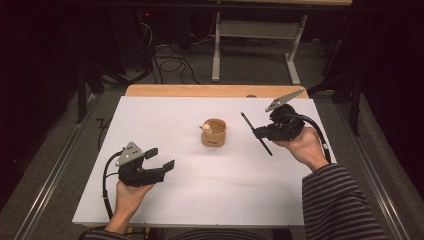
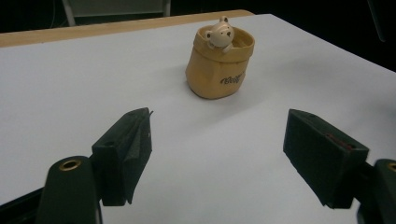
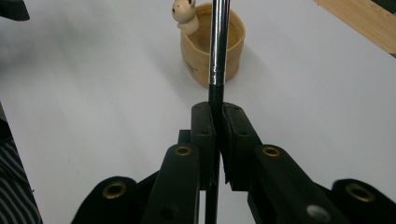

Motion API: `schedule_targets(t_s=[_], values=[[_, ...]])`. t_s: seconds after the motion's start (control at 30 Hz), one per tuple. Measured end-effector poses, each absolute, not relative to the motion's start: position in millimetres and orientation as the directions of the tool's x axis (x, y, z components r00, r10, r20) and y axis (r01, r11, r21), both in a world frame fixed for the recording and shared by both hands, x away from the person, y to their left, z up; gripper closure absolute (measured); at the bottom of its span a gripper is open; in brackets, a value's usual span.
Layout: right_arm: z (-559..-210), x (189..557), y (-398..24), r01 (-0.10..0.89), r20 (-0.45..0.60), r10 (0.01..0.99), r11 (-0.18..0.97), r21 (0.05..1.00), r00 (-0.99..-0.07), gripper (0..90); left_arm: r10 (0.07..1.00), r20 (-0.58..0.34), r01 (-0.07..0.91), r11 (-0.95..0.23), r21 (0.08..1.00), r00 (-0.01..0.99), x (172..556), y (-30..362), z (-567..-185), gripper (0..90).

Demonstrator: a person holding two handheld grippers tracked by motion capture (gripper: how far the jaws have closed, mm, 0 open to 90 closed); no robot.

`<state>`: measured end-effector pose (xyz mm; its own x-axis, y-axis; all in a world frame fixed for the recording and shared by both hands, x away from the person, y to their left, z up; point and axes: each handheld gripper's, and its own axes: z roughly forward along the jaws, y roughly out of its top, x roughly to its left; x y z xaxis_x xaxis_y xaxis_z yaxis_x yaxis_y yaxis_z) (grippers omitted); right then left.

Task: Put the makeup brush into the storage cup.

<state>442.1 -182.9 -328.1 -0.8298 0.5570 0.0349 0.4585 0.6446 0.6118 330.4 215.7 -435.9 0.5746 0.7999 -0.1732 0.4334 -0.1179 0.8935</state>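
Observation:
A tan holder cup point(image 1: 214, 133) with a small bear figure point(image 1: 206, 128) on its rim stands near the middle of the white table point(image 1: 200, 200). My right gripper point(image 1: 258, 132) hovers to the cup's right, shut on a thin black pen point(image 1: 256, 133) that slants from upper left to lower right. In the right gripper view the pen point(image 3: 218, 42) rises between the closed jaws, with the cup point(image 3: 212, 44) beyond it. My left gripper point(image 1: 161, 159) rests at the front left, open and holding nothing. The left gripper view has the cup point(image 2: 219, 63) ahead of the spread jaws.
A wooden strip point(image 1: 210, 91) runs along the table's far edge. Beyond it are a grey frame leg point(image 1: 216, 47) and cables point(image 1: 172, 62) on the floor. A striped sleeve point(image 1: 340, 205) comes in at the bottom right.

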Motion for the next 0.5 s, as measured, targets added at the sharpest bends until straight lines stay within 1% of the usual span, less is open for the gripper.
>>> schedule_targets(t_s=[0.5], values=[[-329.1, 444.4, -174.1, 0.450, 0.048, 0.563, 0.604, 0.658, -0.825, 86.0, 0.800, -0.174, 0.433, -0.117, 0.894, 0.574, 330.4, 216.0, -435.8, 24.0]])
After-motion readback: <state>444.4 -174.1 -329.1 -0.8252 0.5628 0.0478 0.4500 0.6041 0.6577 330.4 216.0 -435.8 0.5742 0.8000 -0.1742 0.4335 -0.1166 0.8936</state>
